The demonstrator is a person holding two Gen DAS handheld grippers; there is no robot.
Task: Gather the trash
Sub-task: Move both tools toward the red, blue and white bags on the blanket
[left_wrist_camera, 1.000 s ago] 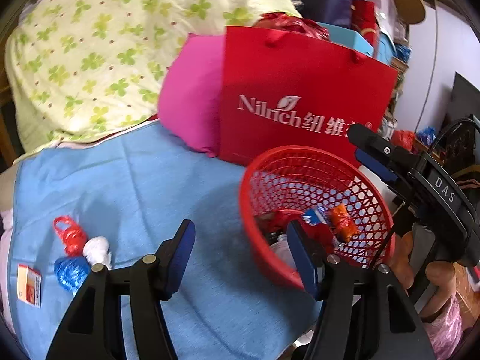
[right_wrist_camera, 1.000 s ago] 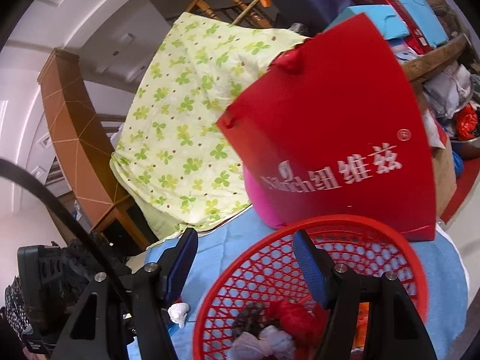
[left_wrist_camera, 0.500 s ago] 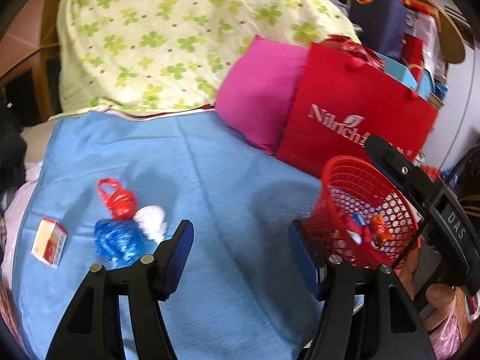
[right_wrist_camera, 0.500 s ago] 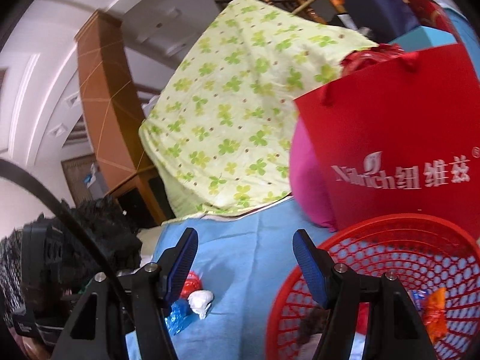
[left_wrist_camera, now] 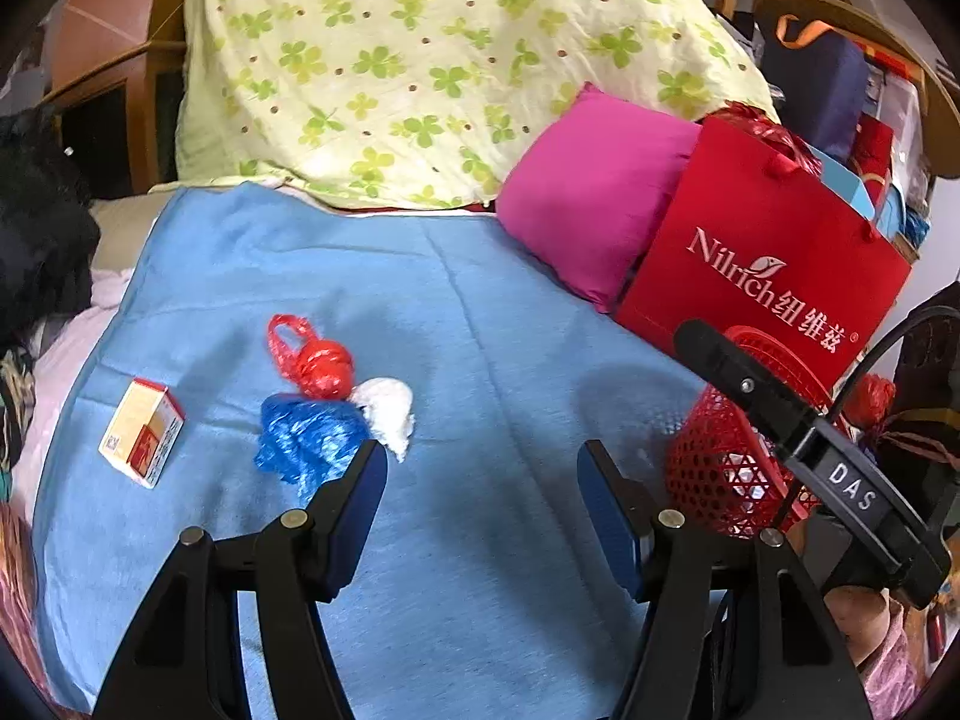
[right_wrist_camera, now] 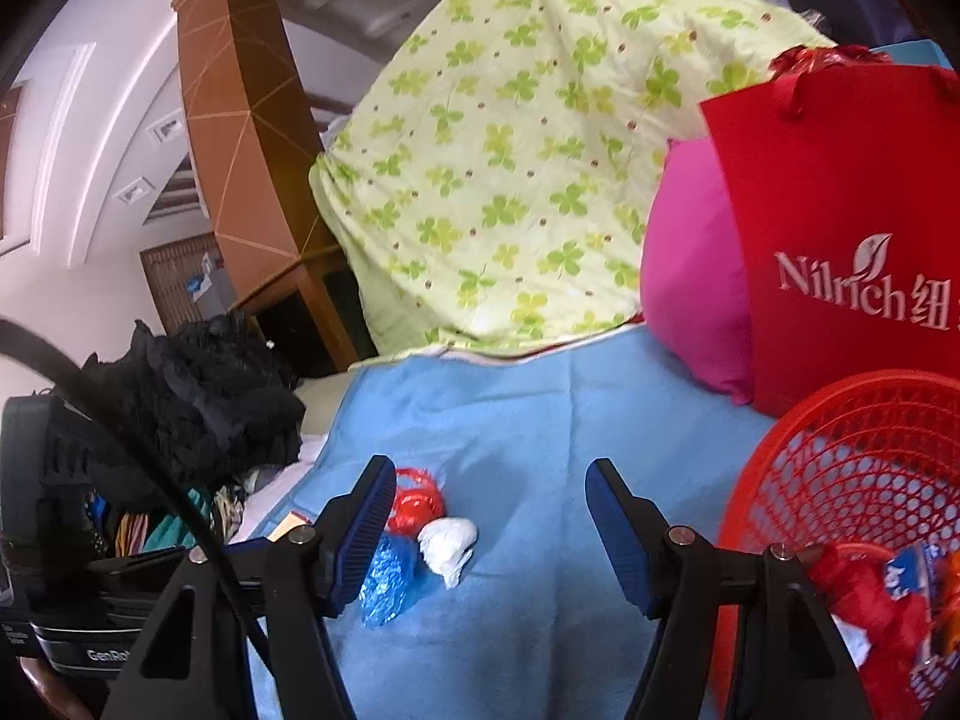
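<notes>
Left wrist view first, reading from the left: I see a small orange-and-white cardboard box (left_wrist_camera: 142, 432) lying flat on the light blue blanket (left_wrist_camera: 480, 312) that covers the bed. Right of it, well apart, three pieces of trash sit bunched together and touching: a knotted red plastic bag (left_wrist_camera: 315, 360) at the back, a crumpled blue plastic bag (left_wrist_camera: 306, 435) in front, and a crumpled white tissue wad (left_wrist_camera: 387, 411) on their right. My left hand-held gripper (left_wrist_camera: 480, 504) hovers over bare blanket with its blue-padded fingers spread wide and nothing between them; its left fingertip sits just beside the blue bag. Farther right a magenta cushion (left_wrist_camera: 591, 222) leans against a red paper gift bag with white lettering (left_wrist_camera: 762, 276), and in front of that bag stands a red plastic mesh basket (left_wrist_camera: 720, 474), partly hidden behind the black body of my other tool.

From the right wrist view, the same three pieces lie on the blanket by the left finger of my right hand-held gripper (right_wrist_camera: 483, 531), whose fingers are also wide apart and empty. The basket (right_wrist_camera: 852, 468) is at the far right, with red, white and blue wrappers already in it. A pale green clover-print quilt (right_wrist_camera: 510, 180) is heaped behind everything.
</notes>
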